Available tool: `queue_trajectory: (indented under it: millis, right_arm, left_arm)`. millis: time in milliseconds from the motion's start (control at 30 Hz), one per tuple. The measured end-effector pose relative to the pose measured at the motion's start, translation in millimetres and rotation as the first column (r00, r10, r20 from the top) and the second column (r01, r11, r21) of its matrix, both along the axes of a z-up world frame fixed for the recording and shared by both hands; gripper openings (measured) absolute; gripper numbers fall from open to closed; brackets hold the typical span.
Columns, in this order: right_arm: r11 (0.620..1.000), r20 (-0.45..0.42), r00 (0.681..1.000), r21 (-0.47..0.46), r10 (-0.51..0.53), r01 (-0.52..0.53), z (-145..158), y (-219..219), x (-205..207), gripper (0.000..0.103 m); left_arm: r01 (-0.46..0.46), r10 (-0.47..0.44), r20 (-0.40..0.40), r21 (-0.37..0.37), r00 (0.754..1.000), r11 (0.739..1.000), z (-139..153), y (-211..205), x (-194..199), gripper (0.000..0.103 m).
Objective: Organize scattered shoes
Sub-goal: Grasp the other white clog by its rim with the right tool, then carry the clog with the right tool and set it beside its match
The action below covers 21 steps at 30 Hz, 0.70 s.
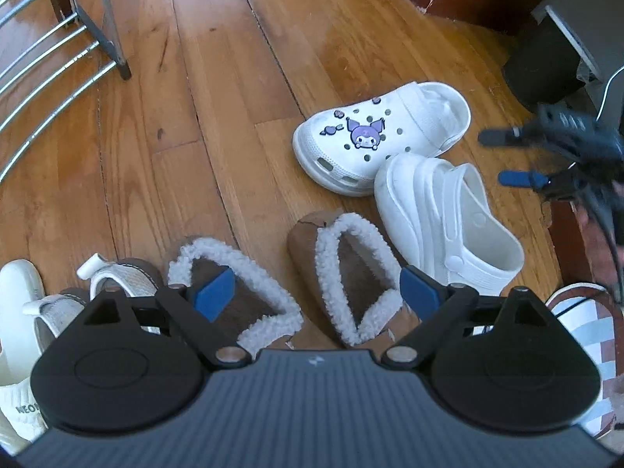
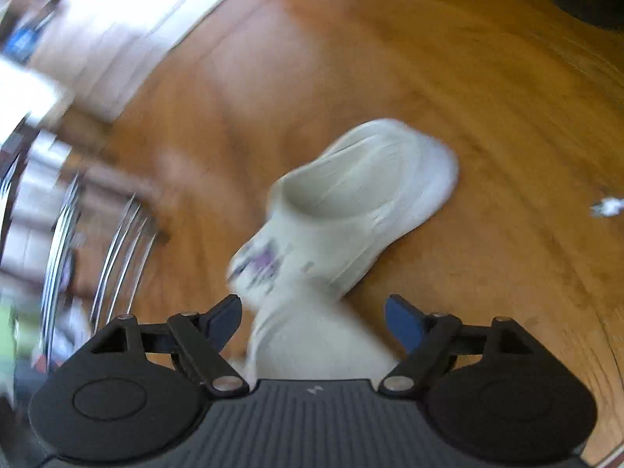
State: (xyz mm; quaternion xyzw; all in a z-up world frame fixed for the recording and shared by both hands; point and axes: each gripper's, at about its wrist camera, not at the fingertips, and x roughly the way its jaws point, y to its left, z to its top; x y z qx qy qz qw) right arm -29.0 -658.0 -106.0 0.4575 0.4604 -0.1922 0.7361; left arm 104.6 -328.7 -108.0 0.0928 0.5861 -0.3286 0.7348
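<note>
Brown suede, trimmed with white fleece: that pair of slippers [image 1: 339,277] sits directly under your left gripper [image 1: 319,292], whose jaws stand wide with nothing between the blue pads. Take the slippers as your landmark. Just to their left lie cream knit sneakers [image 1: 23,312], already side by side. Just beyond them to the right, a plain white foam clog [image 1: 448,218] lies tipped on its side, its toe touching a second white clog with purple cartoon charms [image 1: 374,136], which rests upright a little farther out. Farther still, up and left across the bare wooden floor [image 1: 218,78], stands the chrome wire shoe rack [image 1: 46,54].

Your right gripper [image 2: 312,327] shows in a blurred view, jaws wide, with the clogs ahead of it; the pads grip nothing that I can see.

My reading: you are between shoes, with the clogs the likely ones to sort. The next move probably calls for righting the tipped clog, then closing on its heel rim or strap, since the smooth, rounded foam could slip from a shallow pinch.
</note>
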Motion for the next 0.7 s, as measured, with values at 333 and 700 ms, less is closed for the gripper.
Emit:
queue_trajectory:
  millis: [333,700]
  right_arm:
    - [0.931,-0.031,0.955,0.218,-0.294,0.294,-70.4,-24.5,28.1,0.084]
    - [0.967,0.091,0.97,0.147,-0.224,0.21,-97.5,-2.6,36.5,0.038]
  left_arm:
    - [-0.072,0.073,0.0,0.006,0.997,0.997,-4.1,9.6,18.8,0.093]
    - [-0.097,0.099,-0.045,0.038,0.994,0.995,-28.7,7.6,39.2,0.093]
